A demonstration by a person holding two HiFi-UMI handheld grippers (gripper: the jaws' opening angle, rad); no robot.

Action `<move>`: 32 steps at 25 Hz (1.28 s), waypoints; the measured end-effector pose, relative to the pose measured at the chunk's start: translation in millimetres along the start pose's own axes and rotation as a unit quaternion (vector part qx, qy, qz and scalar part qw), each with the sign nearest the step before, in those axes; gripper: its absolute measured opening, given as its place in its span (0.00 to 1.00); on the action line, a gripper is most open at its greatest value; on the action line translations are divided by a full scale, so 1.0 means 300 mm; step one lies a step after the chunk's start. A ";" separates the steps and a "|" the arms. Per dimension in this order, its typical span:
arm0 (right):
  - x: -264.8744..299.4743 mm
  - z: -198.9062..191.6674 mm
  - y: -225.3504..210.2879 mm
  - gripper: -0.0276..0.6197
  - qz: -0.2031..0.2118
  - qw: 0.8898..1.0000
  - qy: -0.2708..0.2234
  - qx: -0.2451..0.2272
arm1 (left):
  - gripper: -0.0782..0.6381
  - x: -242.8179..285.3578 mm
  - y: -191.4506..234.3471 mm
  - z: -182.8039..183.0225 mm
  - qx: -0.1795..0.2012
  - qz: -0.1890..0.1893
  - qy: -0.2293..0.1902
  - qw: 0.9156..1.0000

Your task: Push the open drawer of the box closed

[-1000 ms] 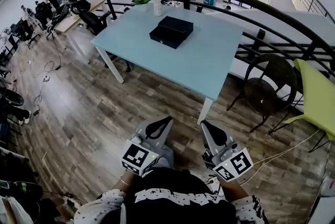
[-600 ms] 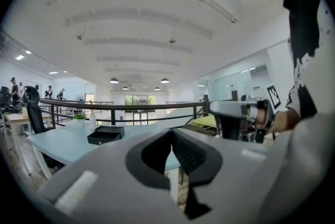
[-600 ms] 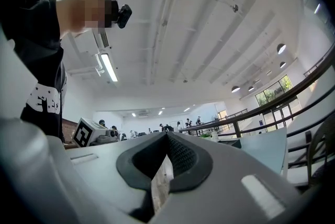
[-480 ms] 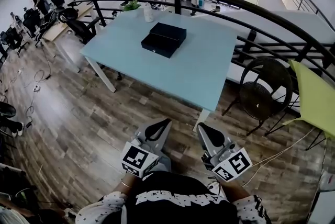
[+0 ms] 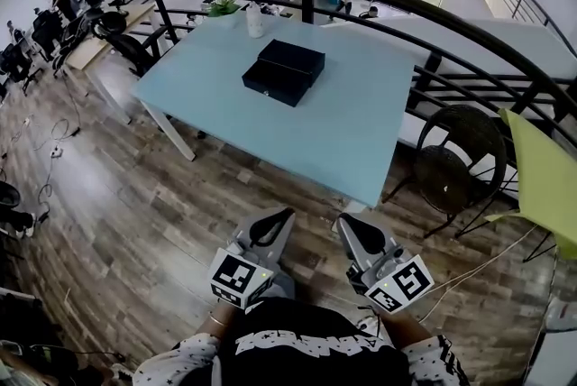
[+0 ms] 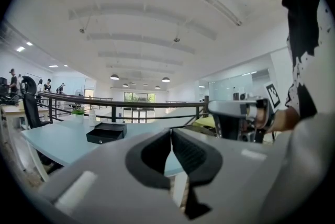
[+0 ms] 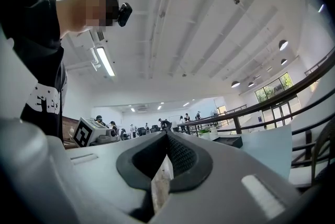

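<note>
The left gripper [image 5: 281, 217] and right gripper [image 5: 346, 224] were held low, jaws together on nothing, probably as blunt pushers, well apart from the black box [image 5: 294, 59], whose drawer [image 5: 268, 83] was seen open on the bench [image 5: 361, 132]

Your head camera looks steeply down and forward to the box [image 5: 287, 68], which sits well ahead of you on the table [image 5: 361, 123]. The camera on the left gripper [image 5: 279, 220] rides low, near table height, and looks about level along its jaws, with the box far off to their left. The camera on the right gripper [image 5: 348, 224] tilts up toward the ceiling [image 7: 209, 34], with the box to the right of its jaws. All three views share the box and table.
</note>
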State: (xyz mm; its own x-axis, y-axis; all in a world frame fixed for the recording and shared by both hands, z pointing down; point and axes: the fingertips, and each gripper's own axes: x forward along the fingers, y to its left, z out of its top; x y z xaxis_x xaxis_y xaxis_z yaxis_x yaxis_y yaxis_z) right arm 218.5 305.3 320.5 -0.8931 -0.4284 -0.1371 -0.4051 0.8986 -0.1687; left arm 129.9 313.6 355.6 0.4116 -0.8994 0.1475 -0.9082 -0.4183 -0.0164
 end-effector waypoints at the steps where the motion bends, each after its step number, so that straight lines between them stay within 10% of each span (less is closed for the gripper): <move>1: 0.016 0.000 -0.009 0.05 0.000 1.000 0.002 0.000 | 0.11 0.010 0.015 0.002 -0.001 0.000 -0.001 1.000; 32: 0.567 -0.029 -0.068 0.05 -0.010 0.999 0.034 -0.022 | 0.11 0.049 0.596 0.020 -0.018 0.014 -0.014 1.000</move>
State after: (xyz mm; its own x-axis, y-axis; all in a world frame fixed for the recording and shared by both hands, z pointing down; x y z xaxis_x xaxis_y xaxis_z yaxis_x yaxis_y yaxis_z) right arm 72.9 215.0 309.1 -0.8951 -0.4408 -0.0671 -0.4305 0.8935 -0.1277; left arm -26.0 224.9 348.8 0.3872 -0.9142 0.1199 -0.9214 -0.3883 0.0149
